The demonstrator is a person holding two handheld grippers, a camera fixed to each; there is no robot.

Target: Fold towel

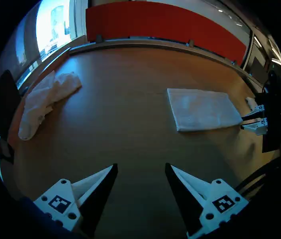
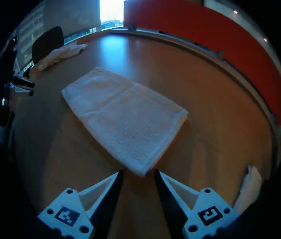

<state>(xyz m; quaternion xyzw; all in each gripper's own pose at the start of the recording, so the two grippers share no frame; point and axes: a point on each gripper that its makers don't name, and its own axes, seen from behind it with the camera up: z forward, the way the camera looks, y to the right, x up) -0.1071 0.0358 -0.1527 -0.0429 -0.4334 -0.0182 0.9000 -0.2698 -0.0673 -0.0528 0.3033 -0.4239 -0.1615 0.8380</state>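
Observation:
A white towel (image 1: 202,108) (image 2: 124,115) lies folded flat in a rectangle on the wooden table (image 1: 132,119) (image 2: 220,119). In the right gripper view my right gripper (image 2: 138,173) is open, low over the table, and the towel's near corner lies just at the gap between its fingertips. In the left gripper view that same right gripper (image 1: 255,120) sits at the towel's right end. My left gripper (image 1: 140,167) is open over bare wood, well short of the towel, with nothing between its fingers. It is small at the far left of the right gripper view (image 2: 21,85).
A crumpled white towel (image 1: 47,99) (image 2: 59,53) lies near the table's window-side edge. A small white cloth (image 2: 250,187) (image 1: 252,102) sits by the right gripper. A red partition (image 1: 160,24) (image 2: 220,36) runs along the far edge. A black chair (image 2: 47,42) stands beyond the table.

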